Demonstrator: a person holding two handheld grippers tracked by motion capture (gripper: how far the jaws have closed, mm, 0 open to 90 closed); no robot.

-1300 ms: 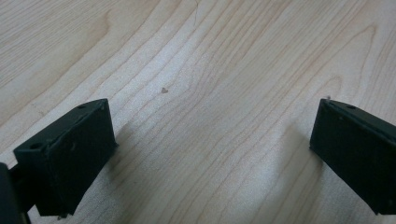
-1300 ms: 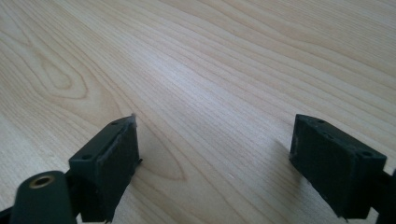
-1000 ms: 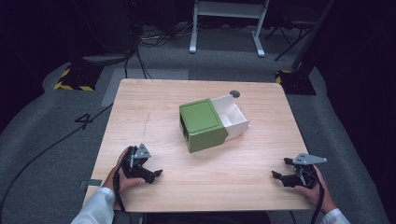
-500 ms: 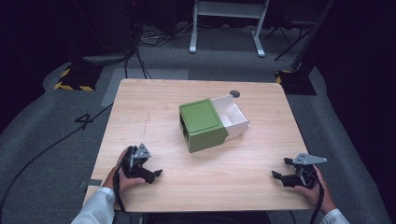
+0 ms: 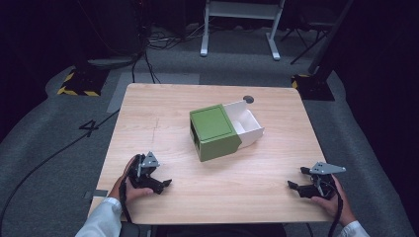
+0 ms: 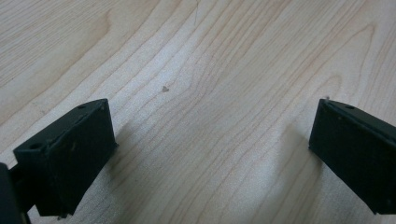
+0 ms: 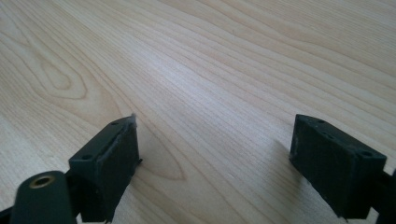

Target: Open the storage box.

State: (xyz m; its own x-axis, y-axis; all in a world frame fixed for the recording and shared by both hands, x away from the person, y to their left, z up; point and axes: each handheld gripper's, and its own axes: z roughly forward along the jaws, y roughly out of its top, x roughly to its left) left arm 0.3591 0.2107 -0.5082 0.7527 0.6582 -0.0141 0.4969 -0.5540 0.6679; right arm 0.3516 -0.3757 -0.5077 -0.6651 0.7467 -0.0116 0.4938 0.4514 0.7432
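High view: a "4" [image 5: 90,128] is marked on the floor left of the table [image 5: 148,103]. A green box [image 5: 213,131] with its white drawer [image 5: 245,123] pulled out sits mid-table, well apart from both grippers. Left gripper [image 5: 164,185] and right gripper [image 5: 292,178] rest near the front edge.

Left gripper view: jaws wide apart, empty, over bare wood.

Right gripper view: jaws likewise spread, holding nothing.
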